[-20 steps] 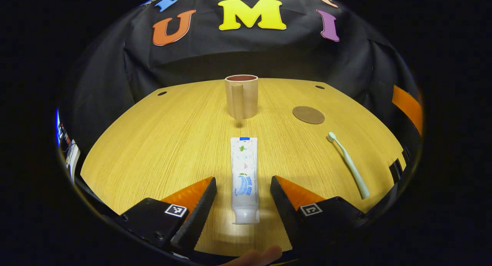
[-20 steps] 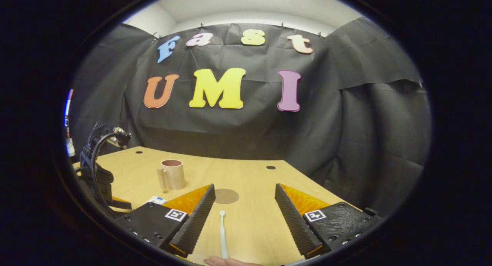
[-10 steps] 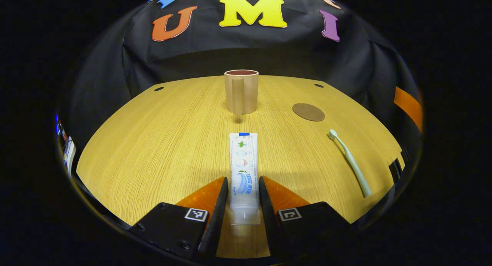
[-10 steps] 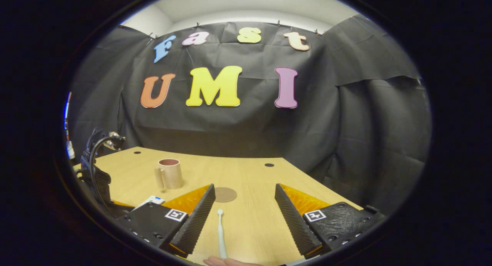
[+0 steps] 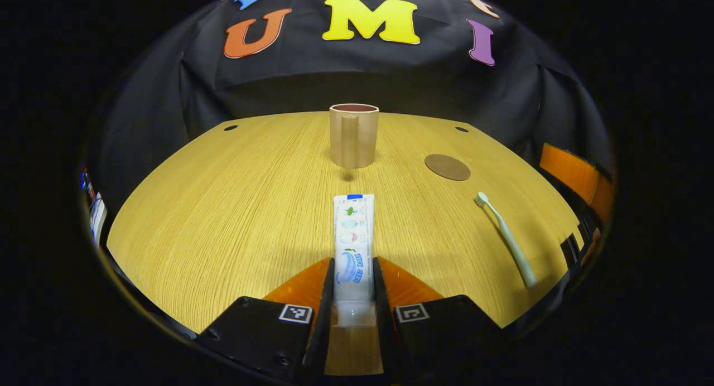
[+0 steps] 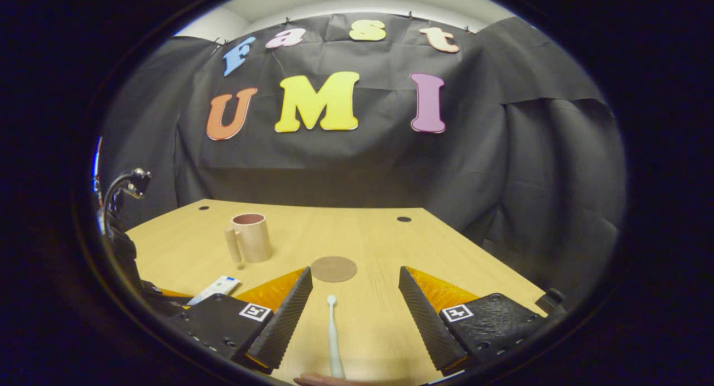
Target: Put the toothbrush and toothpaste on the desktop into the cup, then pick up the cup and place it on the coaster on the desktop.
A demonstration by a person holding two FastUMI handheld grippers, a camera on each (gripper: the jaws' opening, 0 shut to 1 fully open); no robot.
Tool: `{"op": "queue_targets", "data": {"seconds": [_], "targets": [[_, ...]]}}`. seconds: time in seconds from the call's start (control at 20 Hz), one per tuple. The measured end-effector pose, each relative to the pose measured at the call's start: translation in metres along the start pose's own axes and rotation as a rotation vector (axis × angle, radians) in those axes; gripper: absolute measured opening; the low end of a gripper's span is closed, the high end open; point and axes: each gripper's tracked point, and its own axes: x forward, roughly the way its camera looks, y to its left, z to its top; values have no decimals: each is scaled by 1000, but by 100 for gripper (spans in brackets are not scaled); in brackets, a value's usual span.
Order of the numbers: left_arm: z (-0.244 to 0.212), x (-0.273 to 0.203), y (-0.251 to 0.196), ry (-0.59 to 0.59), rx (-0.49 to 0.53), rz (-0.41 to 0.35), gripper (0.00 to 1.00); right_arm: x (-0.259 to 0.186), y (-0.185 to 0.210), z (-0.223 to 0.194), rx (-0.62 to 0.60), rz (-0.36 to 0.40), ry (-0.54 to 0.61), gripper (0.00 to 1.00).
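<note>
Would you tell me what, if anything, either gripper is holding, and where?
The left gripper pinches the toothpaste tube near its cap end; the right gripper holds nothing.

In the left gripper view, the cap end of the toothpaste point(image 5: 353, 246) sits low between the jaws, and whether it is lifted off the surface point(image 5: 234, 207) cannot be told. In the right gripper view, the toothbrush point(image 6: 333, 341) handle runs out of sight between the jaws, and the left finger point(image 6: 279, 319) hides most of the toothpaste. The cup point(image 6: 249, 237) interior is not visible.
</note>
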Motion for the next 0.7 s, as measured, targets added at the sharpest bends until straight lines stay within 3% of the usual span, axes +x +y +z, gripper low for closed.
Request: {"op": "queue_targets", "data": {"seconds": [0.25, 0.3, 0.35, 0.5, 0.55, 0.7], "targets": [[15, -14, -4, -78, 5, -9, 40, 29, 15, -41, -27, 34, 182, 95], [23, -15, -3, -105, 2, -4, 43, 32, 18, -49, -18, 44, 217, 95], [33, -20, -1, -143, -2, 4, 39, 37, 20, -57, -11, 53, 252, 95], [56, -33, 4, -260, 21, 47, 39, 37, 22, -82, 0, 58, 350, 95], [62, -37, 3, -288, 15, 50, 43, 36, 22, -87, 2, 57, 377, 95], [65, -41, -2, -306, -18, 11, 39, 40, 22, -103, 23, 60, 448, 92]]}}
